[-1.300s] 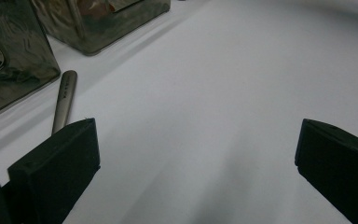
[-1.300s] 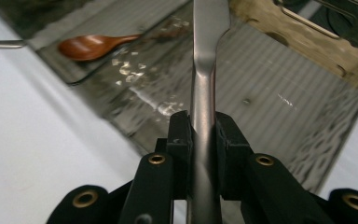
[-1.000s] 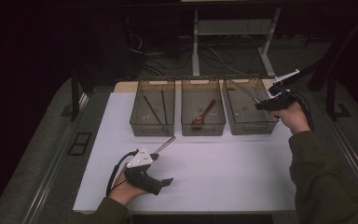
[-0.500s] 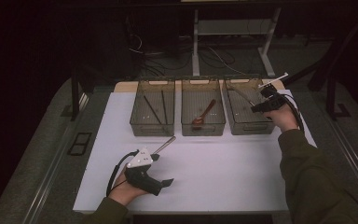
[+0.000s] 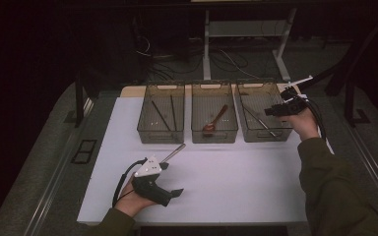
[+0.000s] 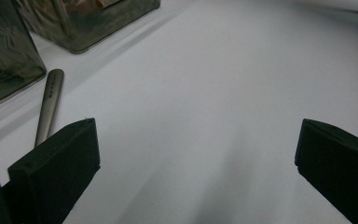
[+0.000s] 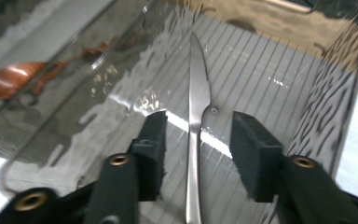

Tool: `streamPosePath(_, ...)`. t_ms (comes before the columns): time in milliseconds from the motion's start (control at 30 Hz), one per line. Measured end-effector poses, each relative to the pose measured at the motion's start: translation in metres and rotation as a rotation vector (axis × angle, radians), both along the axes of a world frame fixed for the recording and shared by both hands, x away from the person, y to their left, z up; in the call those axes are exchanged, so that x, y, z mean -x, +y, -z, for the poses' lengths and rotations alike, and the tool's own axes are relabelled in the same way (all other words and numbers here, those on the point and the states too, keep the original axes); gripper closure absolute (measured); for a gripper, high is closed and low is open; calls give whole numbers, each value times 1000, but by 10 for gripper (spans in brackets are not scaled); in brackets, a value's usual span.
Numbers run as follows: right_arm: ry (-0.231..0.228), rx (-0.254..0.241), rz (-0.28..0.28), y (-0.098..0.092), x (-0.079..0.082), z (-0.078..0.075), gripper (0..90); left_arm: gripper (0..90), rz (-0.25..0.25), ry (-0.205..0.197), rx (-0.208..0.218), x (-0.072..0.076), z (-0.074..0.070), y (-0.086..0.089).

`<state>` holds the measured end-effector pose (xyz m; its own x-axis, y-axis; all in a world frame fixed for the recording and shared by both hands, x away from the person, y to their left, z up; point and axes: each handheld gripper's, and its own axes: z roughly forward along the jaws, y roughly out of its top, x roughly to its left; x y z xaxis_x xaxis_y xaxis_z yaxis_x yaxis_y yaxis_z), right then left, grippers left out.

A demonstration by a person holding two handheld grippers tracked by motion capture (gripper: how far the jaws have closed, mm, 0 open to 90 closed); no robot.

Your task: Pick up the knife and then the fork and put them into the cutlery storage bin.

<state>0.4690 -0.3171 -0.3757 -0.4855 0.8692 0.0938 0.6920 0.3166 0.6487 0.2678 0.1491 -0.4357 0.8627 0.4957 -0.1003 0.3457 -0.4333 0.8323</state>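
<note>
Evidently a knife (image 7: 195,140) is being released into the rightmost bin (image 5: 256,137): the right gripper (image 7: 198,144), jaws just opened, no longer presses it. Withdrawal is called for next, then the utensil handle (image 6: 49,105) beside the spread-jawed left gripper (image 6: 196,172).

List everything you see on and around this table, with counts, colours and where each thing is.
Bins: three, clear smoky plastic, in a row at the far side of the mat.
Chopsticks: two, dark, in the left bin.
Wooden spoon: one, reddish brown, in the middle bin.
Knife: one, silver, in the right bin, between the right gripper's open jaws.
Utensil handle: one, silver, on the mat by the left gripper.
Mat: one, white, covering the table.
Left gripper: open, low over the mat.
Right gripper: open, jaws just widened, over the right bin.
</note>
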Motion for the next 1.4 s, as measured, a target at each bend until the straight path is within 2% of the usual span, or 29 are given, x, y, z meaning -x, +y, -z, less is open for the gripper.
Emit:
streamPosePath(167, -56, -42, -1, -3, 12, -8, 418, 0, -2, 0, 1, 0, 0, 0)
streamPosePath(400, -150, -101, -36, -4, 38, -19, 283, 0, -4, 2, 2, 0, 0, 1)
streamPosePath(600, -201, -101, -77, 2, 65, -24, 202, 0, -4, 9, 0, 0, 1, 1)
streamPosePath(767, -215, -118, -112, 5, 84, -23, 187, 0, -1, 12, -5, 0, 1, 1)
streamPosePath(833, -219, -146, -136, 7, 93, -22, 187, 0, -2, 13, -4, 0, 1, 1)
streamPosePath(967, -237, -160, -175, 13, 109, -18, 187, 0, -4, 13, -4, 0, 1, 1)
streamPosePath(1133, -240, -168, -206, 22, 125, -10, 182, 0, -4, 14, -5, 0, 2, 1)
streamPosePath(1300, -240, -199, -209, 27, 141, 2, 181, 0, -8, 12, -1, 0, 1, 1)
streamPosePath(1400, -270, -197, -204, 31, 152, 11, 180, 0, -11, 11, -2, 0, 0, 2)
